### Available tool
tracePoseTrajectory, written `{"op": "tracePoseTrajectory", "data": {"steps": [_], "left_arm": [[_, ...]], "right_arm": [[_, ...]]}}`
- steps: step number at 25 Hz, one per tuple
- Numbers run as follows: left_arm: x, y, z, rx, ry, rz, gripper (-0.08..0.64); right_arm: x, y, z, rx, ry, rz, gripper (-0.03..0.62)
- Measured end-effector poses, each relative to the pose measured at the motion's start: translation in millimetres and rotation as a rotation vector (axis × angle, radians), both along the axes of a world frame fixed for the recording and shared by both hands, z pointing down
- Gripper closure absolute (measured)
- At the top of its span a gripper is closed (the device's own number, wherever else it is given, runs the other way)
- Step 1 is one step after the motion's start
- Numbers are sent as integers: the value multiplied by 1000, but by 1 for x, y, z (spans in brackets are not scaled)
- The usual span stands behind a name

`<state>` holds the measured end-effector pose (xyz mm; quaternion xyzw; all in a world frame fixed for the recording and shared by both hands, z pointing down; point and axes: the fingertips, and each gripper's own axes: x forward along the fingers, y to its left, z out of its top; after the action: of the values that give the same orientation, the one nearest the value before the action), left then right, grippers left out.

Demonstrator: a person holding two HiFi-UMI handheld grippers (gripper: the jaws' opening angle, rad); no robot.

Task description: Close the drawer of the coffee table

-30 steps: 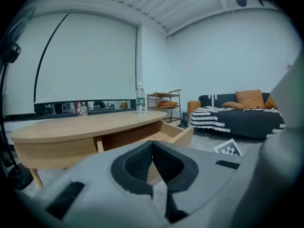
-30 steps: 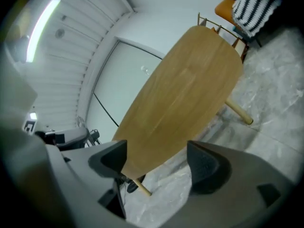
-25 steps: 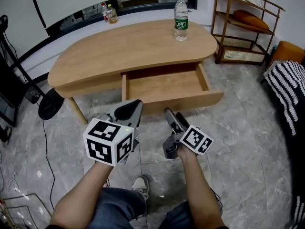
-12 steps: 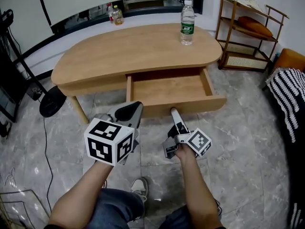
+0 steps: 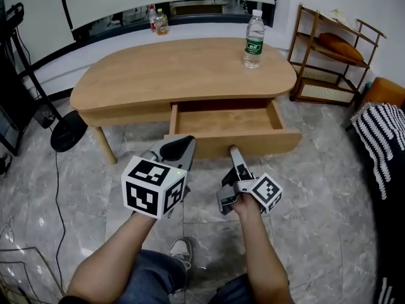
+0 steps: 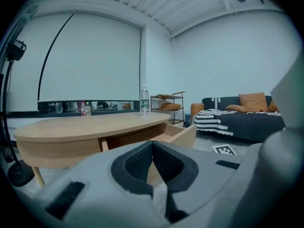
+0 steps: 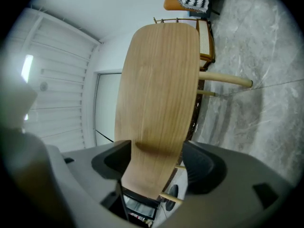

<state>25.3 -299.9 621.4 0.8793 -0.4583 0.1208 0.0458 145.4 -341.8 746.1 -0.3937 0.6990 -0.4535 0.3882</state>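
The wooden coffee table (image 5: pixel 177 68) has its drawer (image 5: pixel 266 141) pulled out toward me, and nothing shows inside it. My right gripper (image 5: pixel 233 151) is rolled on its side with its tips at the lower edge of the drawer front. In the right gripper view the drawer front (image 7: pixel 156 89) fills the space just ahead of the right gripper (image 7: pixel 154 156). Its jaws have just been closing but are still open, with nothing pinched between the pads. My left gripper (image 5: pixel 180 145) hangs short of the drawer's left end, shut and empty. In the left gripper view the left gripper (image 6: pixel 152 144) shows its pads meeting.
A water bottle (image 5: pixel 254 30) stands on the table's far right. A wooden rack (image 5: pixel 335 56) and a striped blanket (image 5: pixel 383 132) are to the right. A black lamp base (image 5: pixel 68 133) sits on the marble floor at the left. My shoe (image 5: pixel 180 249) is below the grippers.
The right gripper has rolled onto its side and edged up to the drawer front, its jaws narrower than before. The left gripper has held still.
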Motion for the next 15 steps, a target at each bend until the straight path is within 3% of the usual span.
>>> {"op": "tracePoseTrajectory", "data": {"steps": [6, 15], "left_arm": [[4, -2, 2, 1, -11, 10, 558], [3, -15, 5, -4, 0, 2, 558]], "right_arm": [[-1, -1, -1, -59, 6, 3, 255], [-2, -20, -5, -53, -2, 11, 252]]}}
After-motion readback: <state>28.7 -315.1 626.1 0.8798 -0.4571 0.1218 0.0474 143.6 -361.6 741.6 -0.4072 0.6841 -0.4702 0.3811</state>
